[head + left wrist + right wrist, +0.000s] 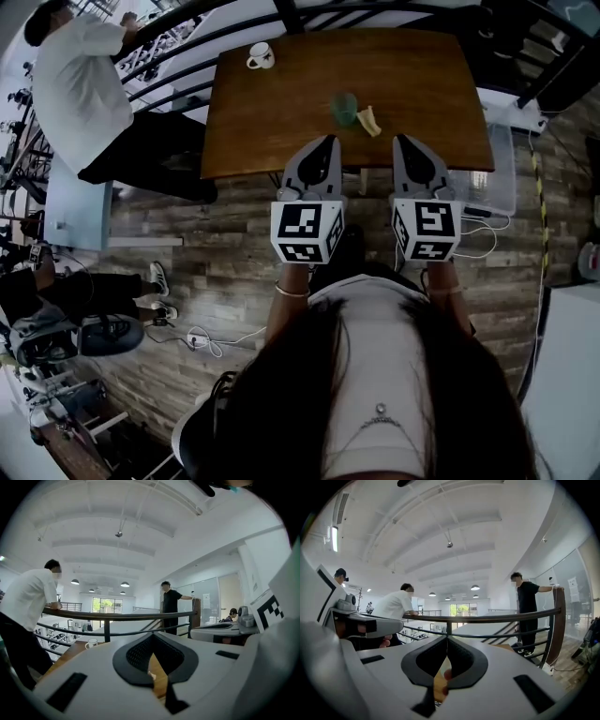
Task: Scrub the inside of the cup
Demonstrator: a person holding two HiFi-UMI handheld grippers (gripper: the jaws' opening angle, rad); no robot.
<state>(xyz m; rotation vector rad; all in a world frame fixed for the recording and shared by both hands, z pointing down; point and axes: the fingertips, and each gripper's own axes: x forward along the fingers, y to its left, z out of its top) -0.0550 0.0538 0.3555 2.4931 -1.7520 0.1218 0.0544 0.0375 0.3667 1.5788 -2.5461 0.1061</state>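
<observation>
- Currently, my left hand-held gripper [327, 141] has its jaws fully together, pad against pad. Nothing is between them. Its own view shows only a sliver of wood through the gap below the pads.
- My right hand-held gripper [402, 141] is in the same condition, closed on itself and carrying nothing.
- I hold both side by side, pointing roughly level, with the tips just over the near edge of the worktop [422, 75]. I judge this to be a start position, from which each one faces the work squarely and has a straight path forward.
- The green cup [345, 108] stands upright near the middle of the worktop, ahead of the gap between my two tools and apart from both. Its mouth faces up, which leaves the inside accessible from above.
- A yellow scrubbing piece [370, 120] lies just beside the cup, on its right. I cannot tell whether the two touch. That places it on my right side, so the right tool is the natural one to take it while the left steadies the cup.
- A white mug [260, 57] sits at the far left corner, well apart from the cup. I treat it as outside the job.
- Scrubbing is not yet begun. The jaws of both tools must part before either can grip anything.
- Caution: the cup looks light and may tip if approached with closed jaws.
</observation>
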